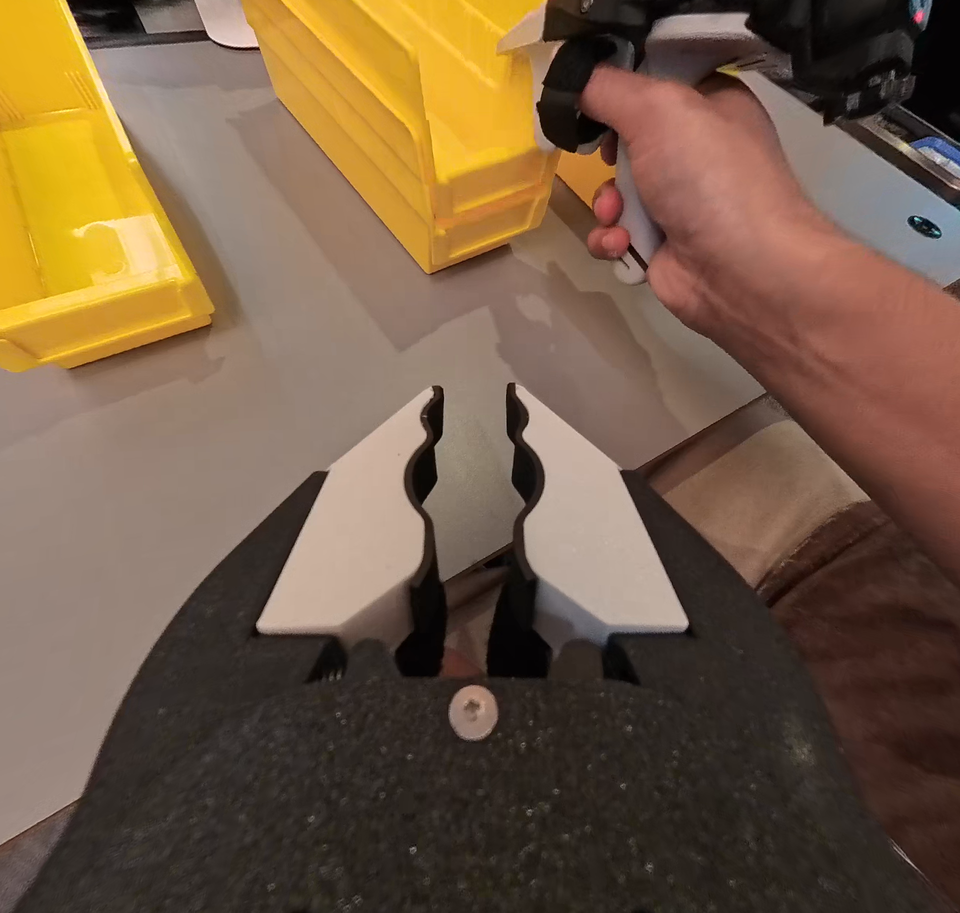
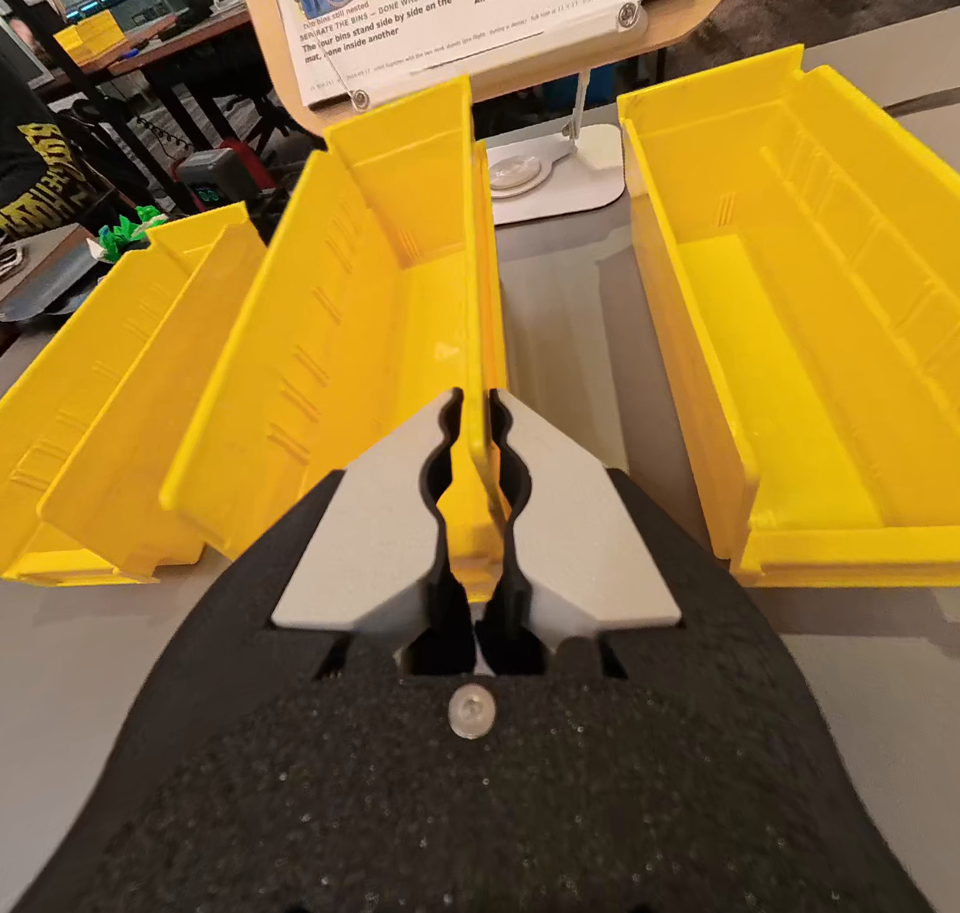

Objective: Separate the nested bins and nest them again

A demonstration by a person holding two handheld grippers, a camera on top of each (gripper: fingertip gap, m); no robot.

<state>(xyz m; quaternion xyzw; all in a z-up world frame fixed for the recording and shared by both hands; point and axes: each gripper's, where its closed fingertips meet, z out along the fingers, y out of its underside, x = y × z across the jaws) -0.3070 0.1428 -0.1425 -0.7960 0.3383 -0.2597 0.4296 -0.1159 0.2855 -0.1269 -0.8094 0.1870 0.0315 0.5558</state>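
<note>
Two grippers, but only one is working. Your right gripper (image 2: pixel 475 400) is pinched on the thin right-hand side wall (image 2: pixel 479 290) of the middle yellow bin (image 2: pixel 363 348), with the plastic edge running straight up between the pads toward 12 o'clock. That bin's long axis also runs from 6 to 12 o'clock, in line with the fingers, and it sits tilted, with its left rim lower than the gripped wall.

In the right wrist view, another yellow bin (image 2: pixel 98 420) lies at 9 o'clock, just beside the held one. A third bin (image 2: pixel 779 368) lies at 3 o'clock, with a strip of bare grey table (image 2: pixel 561 368) between it and the held bin. Both run parallel to the bin you hold. Each shows a doubled rim, though you cannot tell for certain whether a second bin sits inside.

Your left gripper (image 1: pixel 474 394) hangs over the table, its fingers a modest gap apart with nothing between them. From it, the stack (image 1: pixel 363 124) under your right hand (image 1: pixel 701 202) lies at about 12 o'clock and looks to be several layers deep. A lone bin (image 1: pixel 78 223) lies at 10 o'clock.

The lift likely depends on this: pull along 12 o'clock-upward, off the stack. The left gripper is nearer to the lower layers if they need steadying.
</note>
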